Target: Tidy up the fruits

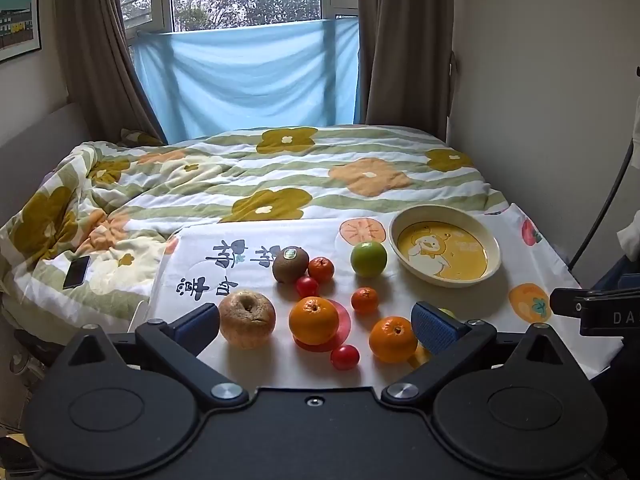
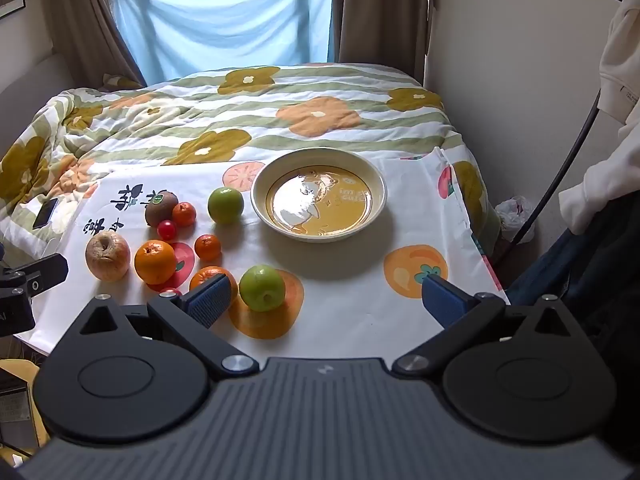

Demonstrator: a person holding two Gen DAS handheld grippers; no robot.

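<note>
Both of my grippers hang over the near edge of the cloth-covered table (image 2: 360,320), tilted down at it, each with its jaws spread as wide as they go and nothing between them. Nearest my right gripper (image 2: 324,300) sits a green apple (image 2: 262,288), just right of its left pad and apart from it; my left gripper (image 1: 320,322) frames a large orange (image 1: 313,320), a second orange (image 1: 393,338) and a cherry tomato (image 1: 345,357), with a wrinkled apple (image 1: 247,318) just inside its left pad. Farther off lie two small mandarins (image 1: 364,299), another cherry tomato (image 1: 307,286), a kiwi (image 1: 290,264) and a second green apple (image 1: 368,258). Beyond them to the right stands the yellow duck-printed bowl (image 2: 260,200), empty. I judge that nothing has been sorted yet, so the step in hand is the first pick; the near green apple looks the easiest, calling for a short drop and a close around its middle, then a carry over open cloth to the bowl. The right half of the cloth is bare and gives room, whereas the fruit on the left is crowded and round, liable to roll toward the near or left edge if nudged. Behind the table lies a flowered quilt (image 1: 280,168).
</note>
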